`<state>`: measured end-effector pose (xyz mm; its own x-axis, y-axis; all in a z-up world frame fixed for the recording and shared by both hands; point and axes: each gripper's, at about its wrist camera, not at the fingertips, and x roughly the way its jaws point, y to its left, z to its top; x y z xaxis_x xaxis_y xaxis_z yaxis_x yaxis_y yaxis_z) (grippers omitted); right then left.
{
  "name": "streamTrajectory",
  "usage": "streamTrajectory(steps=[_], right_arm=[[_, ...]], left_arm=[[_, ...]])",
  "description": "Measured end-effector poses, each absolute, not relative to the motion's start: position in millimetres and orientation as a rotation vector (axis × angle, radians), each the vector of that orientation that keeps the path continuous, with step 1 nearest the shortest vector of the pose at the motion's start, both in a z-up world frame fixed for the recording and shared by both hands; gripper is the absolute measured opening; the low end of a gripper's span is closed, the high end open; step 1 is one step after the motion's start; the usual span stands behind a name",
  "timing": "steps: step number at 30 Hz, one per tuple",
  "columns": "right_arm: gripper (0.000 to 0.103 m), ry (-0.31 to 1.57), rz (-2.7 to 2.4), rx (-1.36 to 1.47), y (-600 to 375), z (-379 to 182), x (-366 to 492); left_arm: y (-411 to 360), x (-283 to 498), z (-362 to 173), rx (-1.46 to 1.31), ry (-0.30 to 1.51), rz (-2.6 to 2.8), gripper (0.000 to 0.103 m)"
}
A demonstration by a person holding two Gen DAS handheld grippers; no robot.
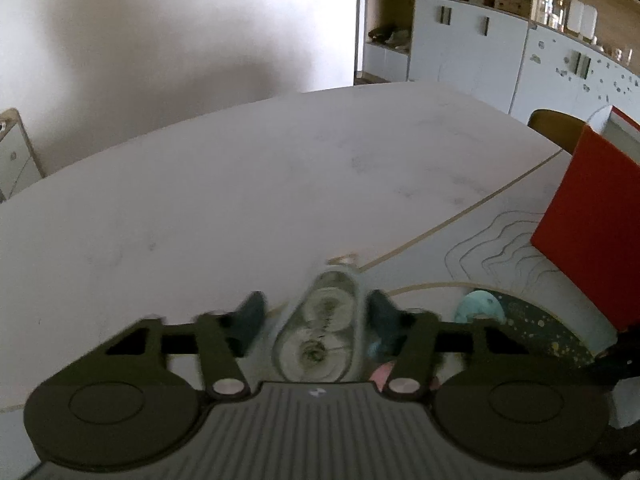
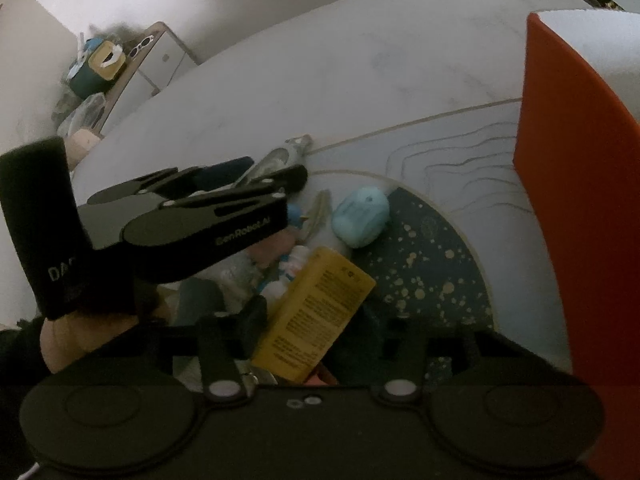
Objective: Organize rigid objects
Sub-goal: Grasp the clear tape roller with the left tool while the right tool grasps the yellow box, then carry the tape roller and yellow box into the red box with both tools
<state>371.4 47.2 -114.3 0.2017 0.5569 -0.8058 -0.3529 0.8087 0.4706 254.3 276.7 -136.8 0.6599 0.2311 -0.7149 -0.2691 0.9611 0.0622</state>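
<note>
A clear plastic tape dispenser with two reels lies at the edge of a pale blue mat, between the fingers of my left gripper. A gap shows on its left side, and the view is blurred. From the right wrist, the left gripper reaches over the same dispenser. My right gripper is shut on a yellow printed box, both pads against its sides. Around it lie a light-blue rounded object, a small white bottle and a feather-shaped piece.
A tall red box stands at the right on the mat; it is also in the left wrist view. The white table stretches left and back. Cabinets and a chair stand behind. A hand holds the left gripper.
</note>
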Motion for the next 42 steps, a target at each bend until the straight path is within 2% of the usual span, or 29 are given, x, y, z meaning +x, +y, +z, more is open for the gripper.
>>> streamTrajectory(steps=[8,25,42], right_arm=[[0.029,1.172,0.618,0.223,44.9,-105.5,372.5],[0.029,1.011,0.635,0.242,6.2,-54.8,355.5],[0.029,0.894,0.660,0.259,-64.1,-2.9,339.1]], left_arm=[[281.7,254.8,-132.8,-0.069,0.819,0.294,0.045],[274.2,230.2,-89.6,-0.138,0.768,0.324,0.042],[200.0,210.6,-12.7,-0.105,0.699,0.231,0.041]])
